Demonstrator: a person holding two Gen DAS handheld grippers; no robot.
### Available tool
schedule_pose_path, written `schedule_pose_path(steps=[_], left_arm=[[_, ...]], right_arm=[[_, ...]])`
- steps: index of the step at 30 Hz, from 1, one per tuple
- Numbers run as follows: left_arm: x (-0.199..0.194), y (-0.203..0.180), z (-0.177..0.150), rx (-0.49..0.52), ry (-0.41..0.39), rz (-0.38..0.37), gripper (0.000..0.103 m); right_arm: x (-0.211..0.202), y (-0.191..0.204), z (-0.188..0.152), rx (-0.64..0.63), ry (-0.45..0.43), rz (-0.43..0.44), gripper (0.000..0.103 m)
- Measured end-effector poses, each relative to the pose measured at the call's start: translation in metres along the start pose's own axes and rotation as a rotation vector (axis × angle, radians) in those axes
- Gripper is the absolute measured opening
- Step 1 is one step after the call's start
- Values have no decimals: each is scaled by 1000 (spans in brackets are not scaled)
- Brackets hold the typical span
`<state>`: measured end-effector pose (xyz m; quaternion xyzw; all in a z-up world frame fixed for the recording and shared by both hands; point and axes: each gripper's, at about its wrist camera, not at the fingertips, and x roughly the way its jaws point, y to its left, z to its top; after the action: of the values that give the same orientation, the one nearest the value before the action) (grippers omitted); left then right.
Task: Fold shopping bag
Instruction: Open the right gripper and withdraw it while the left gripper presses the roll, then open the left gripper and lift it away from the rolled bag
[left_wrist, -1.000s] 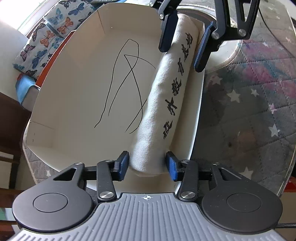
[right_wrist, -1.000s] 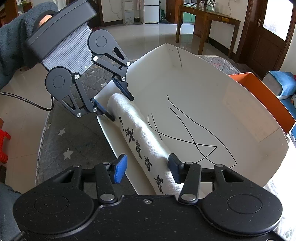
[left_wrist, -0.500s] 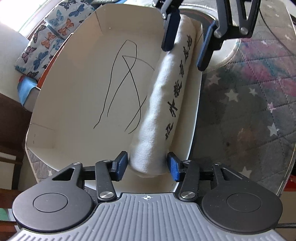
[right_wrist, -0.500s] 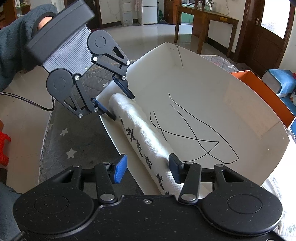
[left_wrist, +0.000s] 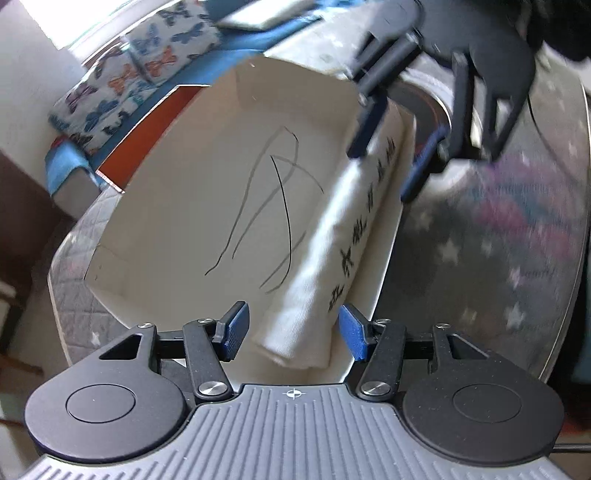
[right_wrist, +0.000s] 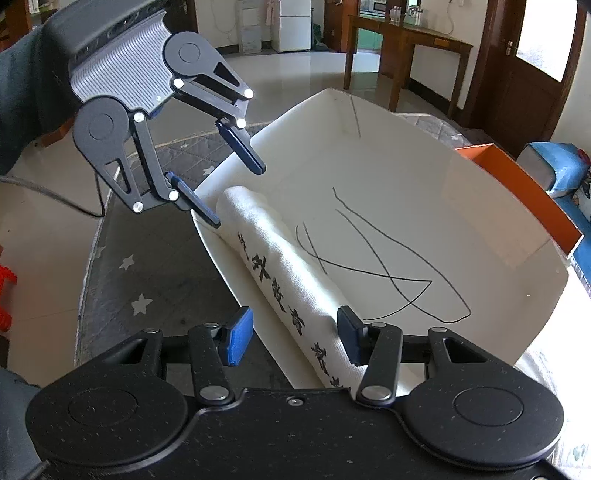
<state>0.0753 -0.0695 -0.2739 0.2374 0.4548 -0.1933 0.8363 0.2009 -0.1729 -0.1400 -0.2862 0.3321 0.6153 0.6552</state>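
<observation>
A white cloth shopping bag (left_wrist: 332, 258) with black characters lies rolled into a long bundle along one wall of a shallow white cardboard box (left_wrist: 184, 203). My left gripper (left_wrist: 291, 321) hovers over the near end of the roll. Its jaws are opening, the roll's end lies between them, and both blue pads stand clear of it. In the right wrist view the left gripper (right_wrist: 236, 195) hangs above the far end of the bag (right_wrist: 280, 258). My right gripper (right_wrist: 295, 325) straddles the other end and the wall of the box (right_wrist: 388, 184), open, one pad outside the wall.
The box sits on a grey quilted cover with white stars (right_wrist: 147, 277) over a round table. An orange box (right_wrist: 524, 184) and a butterfly-print cushion (left_wrist: 122, 92) lie beyond it. A wooden table (right_wrist: 406, 40) stands far back on the tiled floor.
The left gripper's jaws have spread off the roll's end and the gripper has lifted back from it. The bag stays in the box. The right gripper has barely moved.
</observation>
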Motion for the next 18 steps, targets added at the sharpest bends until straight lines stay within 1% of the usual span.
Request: schedule_pose_path(steps=[2, 5, 8, 11, 12, 13, 15, 17, 18], left_arm=[[-64, 48, -11, -55, -28, 6, 56], [-80, 50, -14, -112, -51, 33, 57], [-96, 49, -25, -172, -86, 60, 58], [-111, 48, -25, -212, -126, 73, 64], [-116, 44, -26, -242, -148, 77, 67], [-120, 44, -26, -253, -154, 75, 69], [-126, 38, -28, -295, -177, 69, 70], [-133, 29, -30, -323, -194, 86, 71], [-133, 26, -30, -325, -199, 92, 73]], right_arm=[[-1, 1, -1, 7, -6, -2, 54], [-3, 3, -3, 20, -16, -11, 55], [-5, 7, -5, 23, -25, -34, 55], [-9, 14, -8, 20, -37, -62, 57], [-11, 15, -9, 30, -45, -67, 57], [-12, 16, -10, 37, -51, -74, 57], [-16, 21, -13, 51, -64, -94, 57], [-19, 24, -16, 67, -73, -109, 58], [-21, 27, -18, 76, -75, -115, 58]])
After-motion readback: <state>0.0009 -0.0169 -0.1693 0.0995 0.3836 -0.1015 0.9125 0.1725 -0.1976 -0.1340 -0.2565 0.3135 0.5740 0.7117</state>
